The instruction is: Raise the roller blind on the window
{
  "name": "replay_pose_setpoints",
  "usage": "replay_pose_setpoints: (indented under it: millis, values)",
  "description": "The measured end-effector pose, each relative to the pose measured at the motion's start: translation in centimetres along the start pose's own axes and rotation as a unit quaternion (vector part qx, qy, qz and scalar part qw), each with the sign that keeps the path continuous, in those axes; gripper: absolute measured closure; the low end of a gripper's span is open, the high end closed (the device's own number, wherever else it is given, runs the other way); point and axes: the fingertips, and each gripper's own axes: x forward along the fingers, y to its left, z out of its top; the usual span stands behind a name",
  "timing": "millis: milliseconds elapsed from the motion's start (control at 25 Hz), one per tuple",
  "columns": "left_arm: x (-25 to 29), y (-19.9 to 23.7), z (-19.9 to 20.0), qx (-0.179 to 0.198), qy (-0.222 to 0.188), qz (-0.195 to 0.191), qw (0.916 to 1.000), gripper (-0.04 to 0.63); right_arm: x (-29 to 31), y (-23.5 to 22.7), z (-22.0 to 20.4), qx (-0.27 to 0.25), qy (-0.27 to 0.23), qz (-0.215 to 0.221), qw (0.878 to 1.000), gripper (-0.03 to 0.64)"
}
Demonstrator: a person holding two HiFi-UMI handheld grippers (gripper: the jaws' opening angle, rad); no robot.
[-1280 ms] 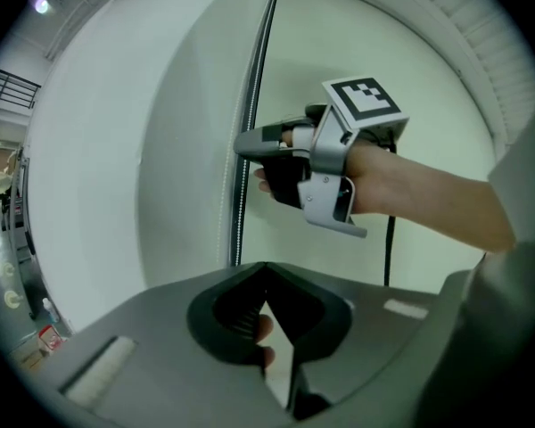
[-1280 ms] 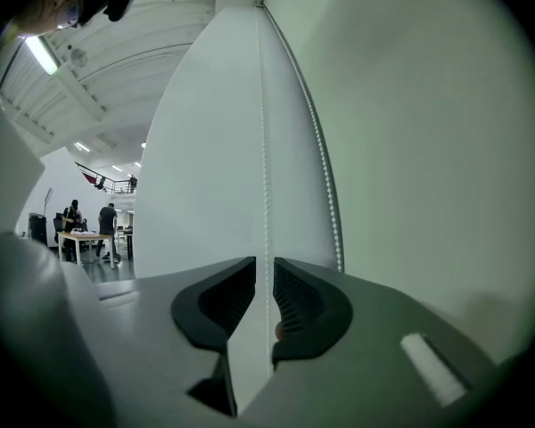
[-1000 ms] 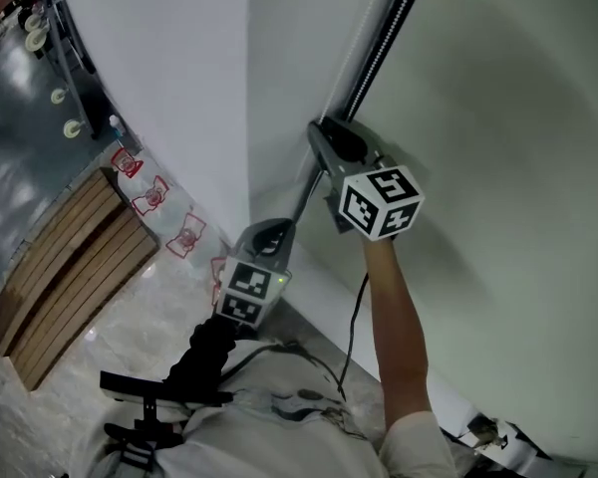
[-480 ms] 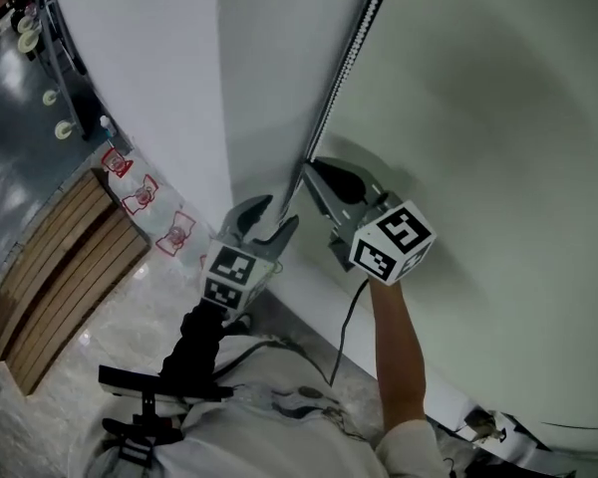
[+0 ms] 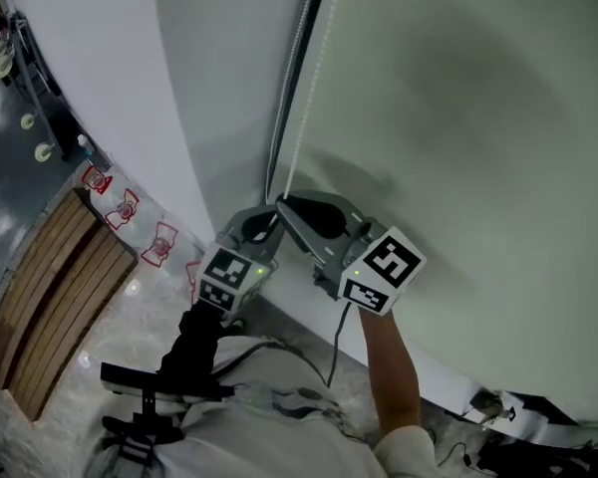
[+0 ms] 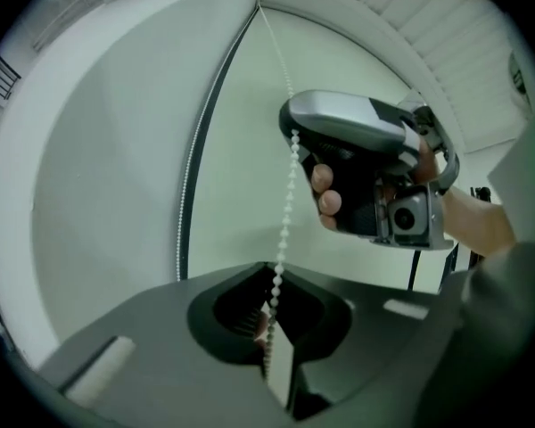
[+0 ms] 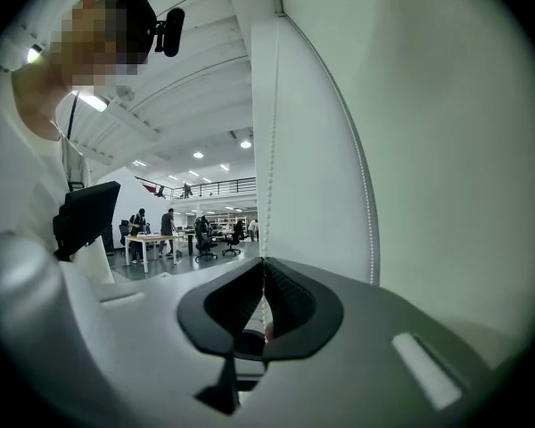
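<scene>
A pale blind point(image 5: 478, 118) fills the right of the head view and is drawn down over the window. Its chain point(image 5: 310, 98) of beads hangs upright along the blind's left edge, running from the top of the view down to both grippers. The left gripper point(image 5: 267, 219) is pressed together on the chain. The right gripper point(image 5: 285, 205) has just been closing and is pinched on the same strand, just above the left one. A second strand point(image 7: 366, 194) is seen further right in the right gripper view. The next pull is judged to run straight down along the chain, with the right gripper holding higher on it.
</scene>
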Motion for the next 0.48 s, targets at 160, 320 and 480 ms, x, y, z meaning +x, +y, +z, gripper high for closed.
replay_pose_setpoints:
  millis: [160,320,480]
  values:
    - [0.3,-0.9,-0.7,-0.018,0.009,-0.026,0.9995,0.598,-0.7,-0.8,0.7,0.006,-0.024,-0.009,1.000,0.601]
    - [0.3,-1.5,-1.2,-0.027,0.027,-0.039,0.9985,0.598,-0.2,-1.7,3.4,0.004,-0.048,0.001,0.999,0.474]
    - [0.4,-1.2,-1.6,-0.024,0.027,-0.037,0.9987,0.597,1.2,-3.4,7.8,0.022,-0.076,0.017,0.997,0.471]
